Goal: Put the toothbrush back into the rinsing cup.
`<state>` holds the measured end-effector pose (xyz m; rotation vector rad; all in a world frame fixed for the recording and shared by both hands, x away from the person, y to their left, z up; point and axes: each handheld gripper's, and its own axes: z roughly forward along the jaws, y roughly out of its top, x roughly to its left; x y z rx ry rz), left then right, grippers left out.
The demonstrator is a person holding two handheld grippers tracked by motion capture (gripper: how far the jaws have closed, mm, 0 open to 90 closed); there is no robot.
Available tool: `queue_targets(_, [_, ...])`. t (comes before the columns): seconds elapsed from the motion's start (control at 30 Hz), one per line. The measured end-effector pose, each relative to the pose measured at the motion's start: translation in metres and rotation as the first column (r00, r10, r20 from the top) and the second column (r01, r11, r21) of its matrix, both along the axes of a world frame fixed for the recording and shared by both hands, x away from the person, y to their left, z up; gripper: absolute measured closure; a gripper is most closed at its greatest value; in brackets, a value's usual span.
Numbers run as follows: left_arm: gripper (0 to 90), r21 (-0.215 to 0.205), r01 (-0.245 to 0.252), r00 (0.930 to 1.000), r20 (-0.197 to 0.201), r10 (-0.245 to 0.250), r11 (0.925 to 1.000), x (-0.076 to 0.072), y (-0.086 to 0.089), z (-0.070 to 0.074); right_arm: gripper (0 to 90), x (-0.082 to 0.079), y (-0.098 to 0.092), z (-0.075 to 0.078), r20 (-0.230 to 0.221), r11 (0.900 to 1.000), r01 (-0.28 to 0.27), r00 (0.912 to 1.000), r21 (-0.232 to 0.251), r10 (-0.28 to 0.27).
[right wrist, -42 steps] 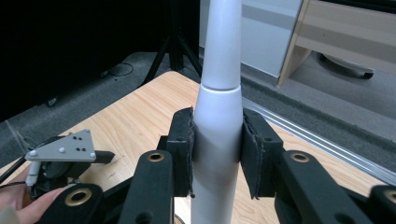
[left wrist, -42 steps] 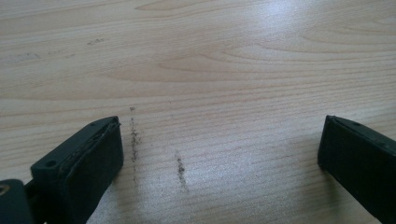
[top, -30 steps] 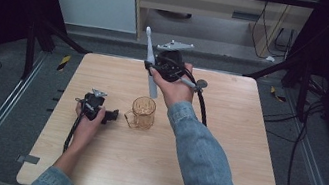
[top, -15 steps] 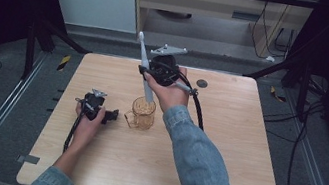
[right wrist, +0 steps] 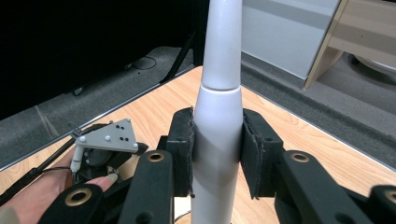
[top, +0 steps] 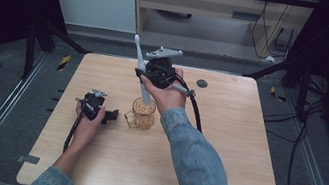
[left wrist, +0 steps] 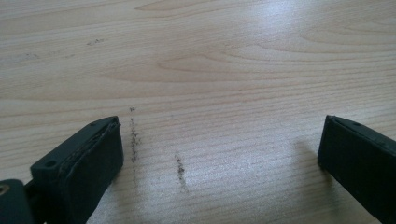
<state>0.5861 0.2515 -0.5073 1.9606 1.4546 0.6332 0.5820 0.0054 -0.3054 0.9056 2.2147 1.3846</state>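
I count two grippers in my hands, the left gripper [top: 95, 106] and the right gripper [top: 144, 74], one white electric toothbrush [top: 141, 68], one amber glass mug [top: 142, 113] and one dark disc [top: 202, 83] near the table's [top: 220, 173] far edge.

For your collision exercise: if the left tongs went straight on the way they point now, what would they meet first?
Probably the table. The left tongs stand open, aimed down at bare wood close ahead, with nothing between the jaws. From above they lie beside the mug, not plainly aimed into it.

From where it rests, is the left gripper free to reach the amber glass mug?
Probably yes: the left gripper rests open beside the amber glass mug, handle side, with bare wooden table ahead.
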Motion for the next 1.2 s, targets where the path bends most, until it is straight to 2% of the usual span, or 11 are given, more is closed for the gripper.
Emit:
queue_targets(0.33, [0.0,0.0,0.0,1.0,0.0,0.0,1.0,0.0,0.0,0.0,67.0,0.0,-0.001,-0.011,-0.014,1.0,0.005,0.9999,-0.006,-0.005])
queue_targets(0.63, [0.0,-0.001,0.0,1.0,0.001,0.0,1.0,0.0,0.0,0.0,67.1,0.003,0.007,-0.037,-0.039,0.999,0.009,0.9992,-0.036,-0.011])
queue_targets(1.03, [0.0,0.0,0.003,1.0,-0.001,-0.003,1.0,0.0,0.0,0.0,67.1,0.003,0.01,-0.061,-0.055,0.997,0.002,0.9984,-0.081,-0.006])
queue_targets(1.2, [0.0,0.0,0.003,1.0,-0.001,-0.003,1.0,0.0,0.0,0.0,67.0,0.003,0.009,-0.07,-0.071,0.996,0.002,0.9974,-0.085,-0.008])
